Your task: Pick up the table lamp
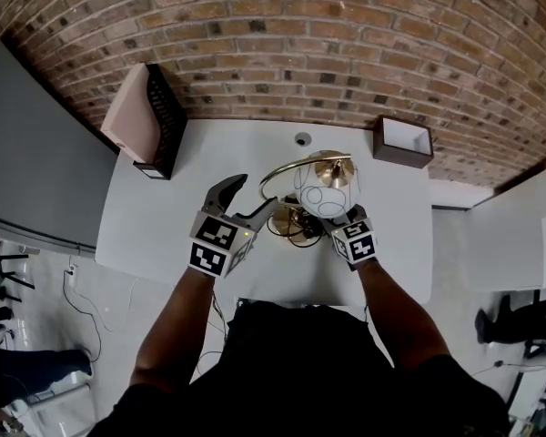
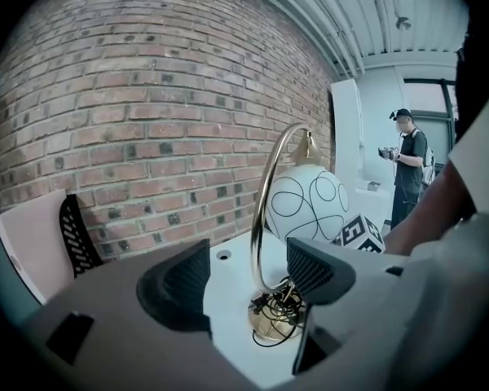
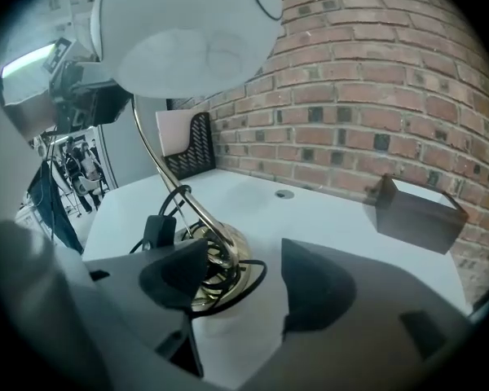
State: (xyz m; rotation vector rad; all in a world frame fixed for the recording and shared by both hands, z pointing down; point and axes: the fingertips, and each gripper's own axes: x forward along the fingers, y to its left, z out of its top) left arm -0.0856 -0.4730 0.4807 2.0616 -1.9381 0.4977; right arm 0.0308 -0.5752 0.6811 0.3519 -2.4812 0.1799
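Not lifted yet: table lamp (image 1: pixel 323 189) sits on surface (image 1: pixel 164 217), left claw (image 2: pixel 246 275) open astride stem (image 2: pixel 265 210), right claw (image 3: pixel 232 279) open by base (image 3: pixel 220 257).

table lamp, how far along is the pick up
Done: the left gripper and right gripper are both at the table lamp. In hand: the left jaws stand apart, framing the gold arc stem without pressing it. The right jaws stand apart by the cord-wrapped base, with no grip visible. Left: closing on the lamp and lifting it, since it stands on the white table.
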